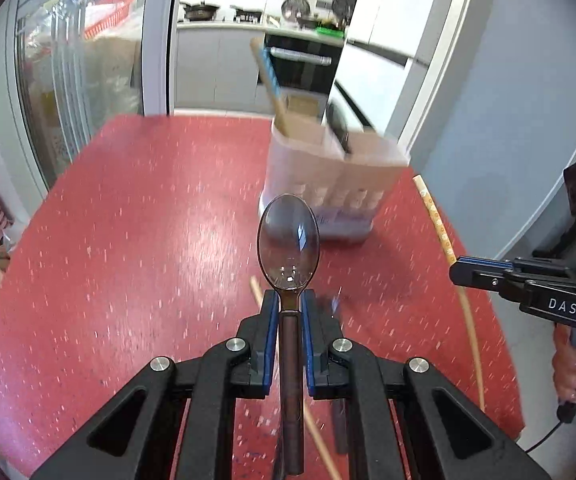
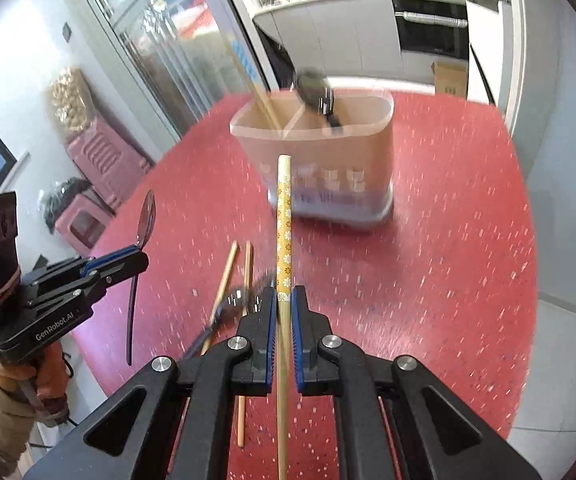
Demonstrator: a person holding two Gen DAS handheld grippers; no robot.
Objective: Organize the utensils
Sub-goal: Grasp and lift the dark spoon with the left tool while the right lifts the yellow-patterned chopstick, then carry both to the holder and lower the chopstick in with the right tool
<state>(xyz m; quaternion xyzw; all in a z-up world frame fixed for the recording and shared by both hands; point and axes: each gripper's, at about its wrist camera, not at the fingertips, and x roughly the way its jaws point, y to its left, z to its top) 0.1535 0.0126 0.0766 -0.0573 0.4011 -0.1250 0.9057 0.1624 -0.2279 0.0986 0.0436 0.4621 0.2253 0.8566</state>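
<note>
Spoon (image 1: 288,236) being clamped in left gripper (image 1: 288,304) jaws, chopstick (image 2: 284,216) in right gripper (image 2: 284,300) jaws, both being carried above counter (image 1: 128,240) toward holder (image 2: 327,168); next, matching compartments being needed.

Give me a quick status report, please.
Left gripper shut on spoon. Right gripper shut on chopstick. Holder ahead, path open.

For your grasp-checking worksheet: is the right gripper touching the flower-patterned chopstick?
Touching. The right wrist view shows the right gripper with both blue pads pressed against the flower-patterned chopstick, no gap on either side.
</note>
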